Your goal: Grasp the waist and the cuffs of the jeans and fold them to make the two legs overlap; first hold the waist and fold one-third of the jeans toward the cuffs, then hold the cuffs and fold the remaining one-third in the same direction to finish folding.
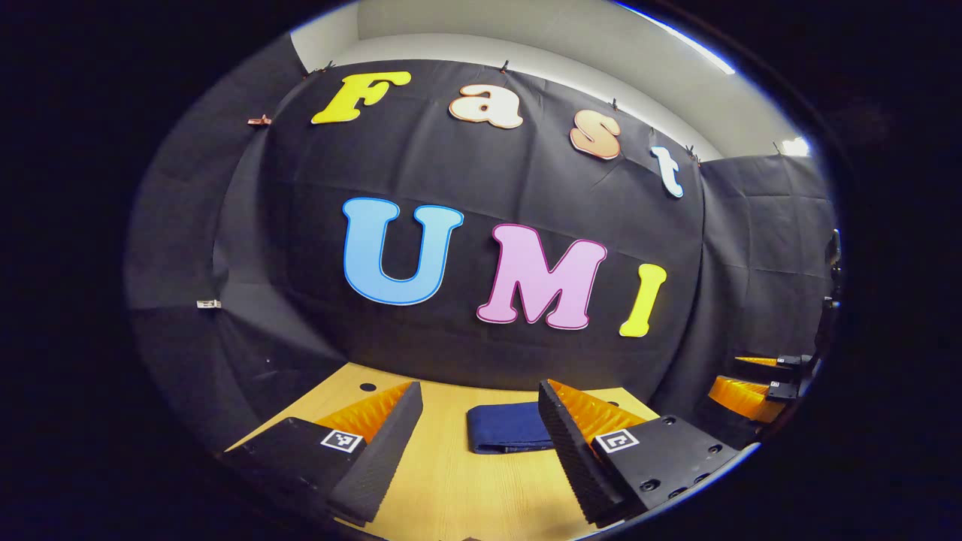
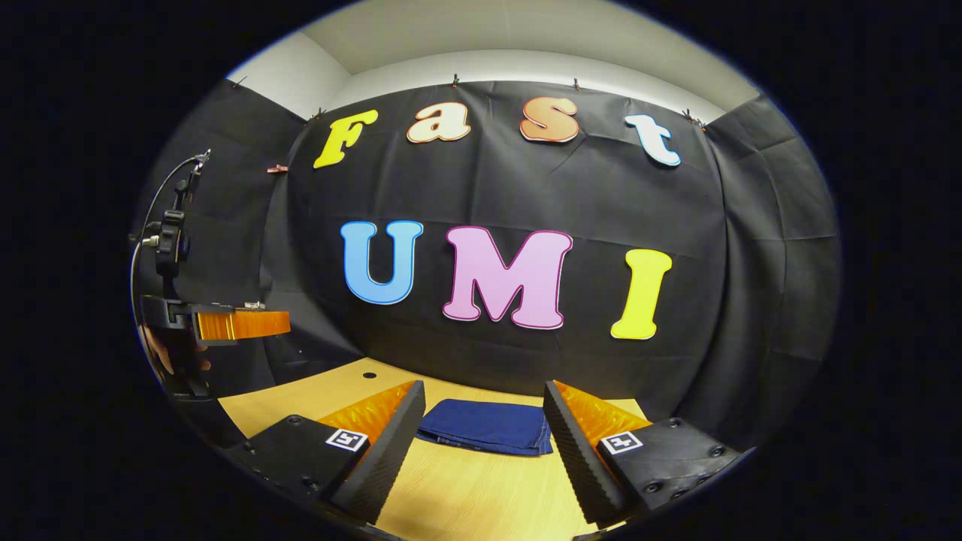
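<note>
While both grippers hang wide and empty above the wooden table, the folded jeans lie flat beyond their fingertips.

Left gripper [image 1: 481, 443] has its jaws spread far apart with nothing between them; past them the folded jeans [image 1: 507, 427] rest as a compact dark-blue bundle on the wooden table [image 1: 466, 496], partly hidden behind one finger. Right gripper [image 2: 485, 443] is just as wide, clear of the cloth, the bundle lying between its fingers' lines toward the far edge near the black booth wall [image 2: 488, 195]. A small round hole [image 2: 369, 374] marks the tabletop's back left.
</note>
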`<state>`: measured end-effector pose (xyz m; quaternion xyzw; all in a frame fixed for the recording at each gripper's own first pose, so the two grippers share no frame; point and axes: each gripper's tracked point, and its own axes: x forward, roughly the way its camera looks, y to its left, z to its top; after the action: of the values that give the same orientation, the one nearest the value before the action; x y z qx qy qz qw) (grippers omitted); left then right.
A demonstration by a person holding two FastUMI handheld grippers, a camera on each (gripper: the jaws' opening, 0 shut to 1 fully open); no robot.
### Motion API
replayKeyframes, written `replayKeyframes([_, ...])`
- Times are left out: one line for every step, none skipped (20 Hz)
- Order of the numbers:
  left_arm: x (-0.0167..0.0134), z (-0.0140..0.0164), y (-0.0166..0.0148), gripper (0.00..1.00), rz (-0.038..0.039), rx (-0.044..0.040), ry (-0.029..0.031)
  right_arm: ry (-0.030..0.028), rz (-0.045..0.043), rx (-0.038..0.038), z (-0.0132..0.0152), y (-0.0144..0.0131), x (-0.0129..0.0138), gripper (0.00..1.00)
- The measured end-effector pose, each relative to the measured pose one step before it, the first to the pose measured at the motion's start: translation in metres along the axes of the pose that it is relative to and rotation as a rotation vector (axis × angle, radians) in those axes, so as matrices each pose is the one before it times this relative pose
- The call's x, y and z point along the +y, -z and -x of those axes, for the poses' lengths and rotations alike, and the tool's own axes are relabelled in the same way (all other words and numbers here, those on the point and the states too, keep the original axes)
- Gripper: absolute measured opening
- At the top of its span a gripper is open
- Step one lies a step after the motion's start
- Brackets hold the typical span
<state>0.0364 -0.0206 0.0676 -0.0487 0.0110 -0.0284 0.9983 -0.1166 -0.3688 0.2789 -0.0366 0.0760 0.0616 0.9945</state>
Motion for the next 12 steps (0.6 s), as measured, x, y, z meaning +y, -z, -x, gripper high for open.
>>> replayKeyframes([-0.00460, -0.00101, -0.00352, 0.96, 0.00268, -0.00977, -0.00348, -0.00063, -0.01141, -0.00485, 0.00008, -0.00107, -0.00112, 0.96])
replayKeyframes([-0.00242, -0.00014, -0.00245, 0.96, 0.00562, -0.00608, 0.00386, 0.00248, -0.00414, 0.00076, -0.00071, -0.00057, -0.00207, 0.93])
replayKeyframes([-0.00414, 0.00032, -0.00098, 0.96, 0.00380, -0.00084, 0.00734, -0.00183, -0.00342, 0.00529, 0.00109, 0.00165, -0.00078, 0.96])
replayKeyframes([-0.00252, -0.00118, 0.00273, 0.96, -0.00198, 0.00359, 0.00352, -0.00280, -0.00346, 0.00205, 0.00093, 0.00046, -0.00113, 0.96])
replayKeyframes([-0.00147, 0.00014, 0.00032, 0.96, -0.00476, 0.00167, -0.00173, -0.00343, -0.00132, 0.00090, 0.00182, -0.00004, -0.00069, 0.96])
replayKeyframes([-0.00116, 0.00068, -0.00077, 0.96, -0.00575, -0.00150, -0.00135, 0.00032, 0.00313, 0.00265, 0.00088, 0.00058, -0.00201, 0.96])
replayKeyframes([-0.00202, 0.00056, -0.00052, 0.96, -0.00442, 0.00060, 0.00219, 0.00353, 0.00407, 0.00353, 0.00168, 0.00153, -0.00434, 0.96])
replayKeyframes([-0.00210, 0.00041, 0.00052, 0.96, -0.00625, 0.00034, -0.00011, 0.00464, -0.00113, 0.00137, 0.00084, 0.00008, -0.00336, 0.96])
replayKeyframes([-0.00031, -0.00111, 0.00036, 0.96, -0.00505, -0.00017, -0.00067, 0.00518, -0.00642, 0.00043, 0.00154, 0.00064, -0.00265, 0.96])
replayKeyframes([-0.00262, -0.00050, -0.00086, 0.96, -0.00329, -0.00135, 0.00447, 0.00478, -0.00884, 0.00070, 0.00028, 0.00073, -0.00341, 0.93])
replayKeyframes([-0.00202, 0.00051, 0.00004, 0.96, -0.00116, -0.00056, 0.00473, 0.00716, -0.00518, 0.00407, -0.00002, 0.00113, -0.00197, 0.93])
replayKeyframes([-0.00080, -0.00016, -0.00016, 0.96, -0.00014, 0.00148, 0.00384, 0.00965, -0.00266, 0.00036, 0.00017, 0.00035, -0.00331, 0.96])
